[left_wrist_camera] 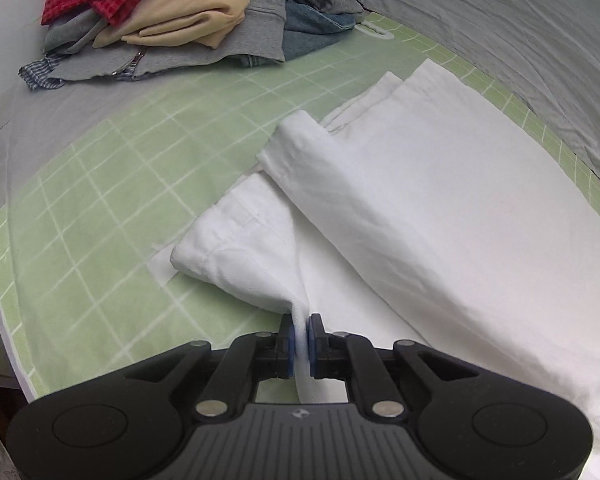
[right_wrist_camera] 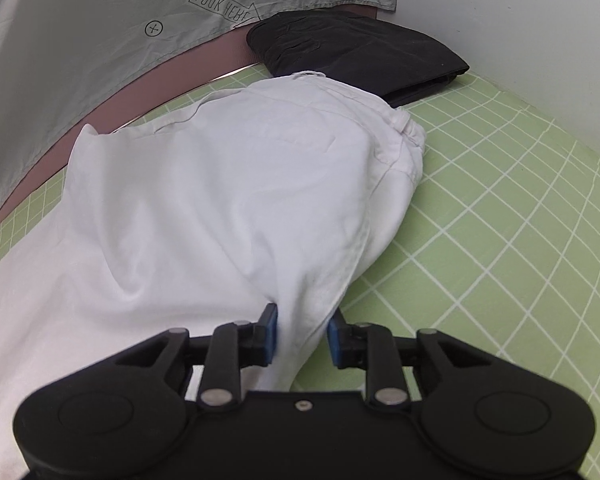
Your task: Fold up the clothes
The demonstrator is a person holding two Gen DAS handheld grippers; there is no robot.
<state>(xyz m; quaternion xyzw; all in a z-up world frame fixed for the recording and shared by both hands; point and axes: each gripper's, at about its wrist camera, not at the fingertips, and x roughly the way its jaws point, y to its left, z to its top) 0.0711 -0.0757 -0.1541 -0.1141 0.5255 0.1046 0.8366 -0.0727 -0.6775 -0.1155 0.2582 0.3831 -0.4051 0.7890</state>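
Between the blue pads at the bottom centre of the left wrist view, the left gripper (left_wrist_camera: 300, 338) pinches a thin ridge of the white trousers (left_wrist_camera: 400, 200), whose legs run away toward the upper right across the green grid mat (left_wrist_camera: 100, 184). At the bottom centre of the right wrist view, the right gripper (right_wrist_camera: 302, 338) straddles a thicker fold near the waistband end, its pads seemingly pressing the cloth. Both tongs hold the near edge. Hems are partly overlapped; the trousers' lower right is cut off.

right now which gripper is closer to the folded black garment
Right. The right gripper grips the white trousers leading toward the black garment; the left gripper's view lacks it.
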